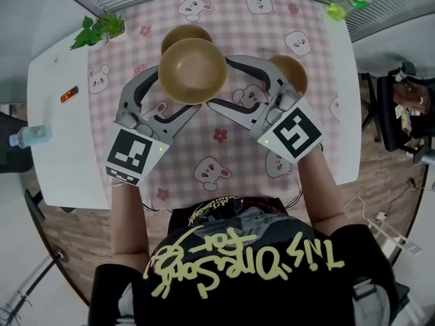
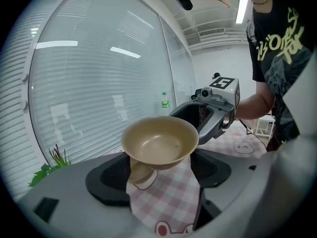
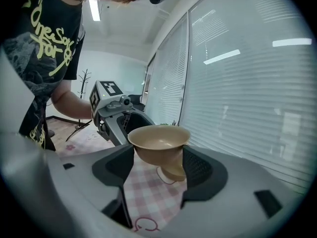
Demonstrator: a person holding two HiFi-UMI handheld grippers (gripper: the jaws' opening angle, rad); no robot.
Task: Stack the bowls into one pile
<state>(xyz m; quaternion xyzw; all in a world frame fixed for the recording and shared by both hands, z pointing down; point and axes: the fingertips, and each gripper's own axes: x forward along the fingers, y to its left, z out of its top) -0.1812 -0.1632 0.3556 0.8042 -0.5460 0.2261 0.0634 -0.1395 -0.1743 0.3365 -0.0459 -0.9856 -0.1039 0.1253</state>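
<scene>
**Head view.** Both tongs grip one bowl (image 1: 192,70) from opposite sides. The left tongs (image 1: 178,90) take its near-left flank and the right tongs (image 1: 219,81) its near-right flank. Each pair stands wide because the bowl is wide, and two grips stop it tipping. The bowl hangs clear of the cloth (image 1: 224,155). A far bowl (image 1: 185,32) sits just beyond the tips of both tongs, partly covered by the held one. A third bowl (image 1: 292,70) lies under the right tongs' outer jaw. My guess is that the far bowl is the pile's base.

**Left gripper view.** The jaws are clenched on the bowl (image 2: 159,142), with both pads against its wall below the rim. It is held upright, mouth up, so it can nest. The far bowl (image 2: 140,173) shows low and just left, past the tips.

**Right gripper view.** The same grasp shows here, with the pads on either side of the bowl (image 3: 159,140) and the rim level. The far bowl (image 3: 173,172) sits below and just right of it. Nothing is stacked yet.
</scene>
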